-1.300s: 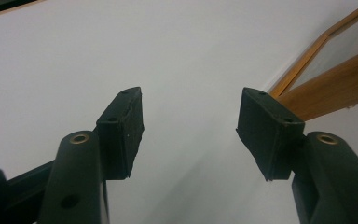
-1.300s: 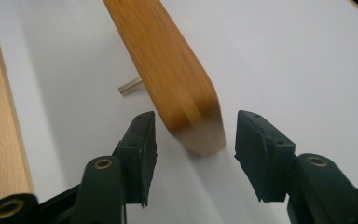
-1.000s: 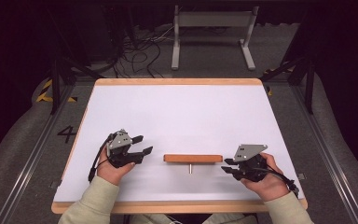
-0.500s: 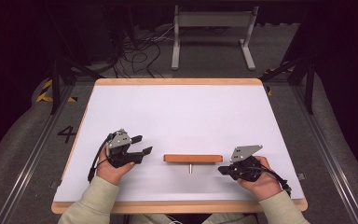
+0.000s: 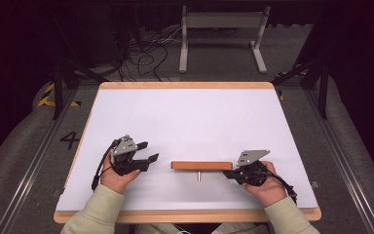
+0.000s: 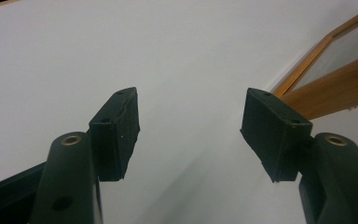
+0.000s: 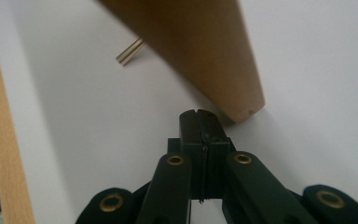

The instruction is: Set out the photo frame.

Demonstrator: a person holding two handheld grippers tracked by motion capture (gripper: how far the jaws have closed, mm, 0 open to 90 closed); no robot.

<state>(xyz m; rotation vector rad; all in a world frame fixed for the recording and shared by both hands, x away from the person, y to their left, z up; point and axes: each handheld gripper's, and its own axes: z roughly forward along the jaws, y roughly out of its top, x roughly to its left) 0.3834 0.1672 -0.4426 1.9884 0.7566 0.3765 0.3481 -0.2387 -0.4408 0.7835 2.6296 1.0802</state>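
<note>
The wooden bar [image 5: 201,165] lies crosswise on the table [image 5: 190,117], its metal pin [image 5: 198,175] half-blurred. Left gripper [image 5: 147,151] fingers stand wide left of it; right gripper [image 5: 227,174] fingers are pressed together, empty, at its right end

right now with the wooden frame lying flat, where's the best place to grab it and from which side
Probably by one short end of the wooden frame, coming in level along the table. It lies flat as a long thin bar, so jaws can straddle its thin edge there. The left gripper has open jaws facing its left end, with nothing between them. The right gripper sits shut at the right end and would need to open first.
</note>
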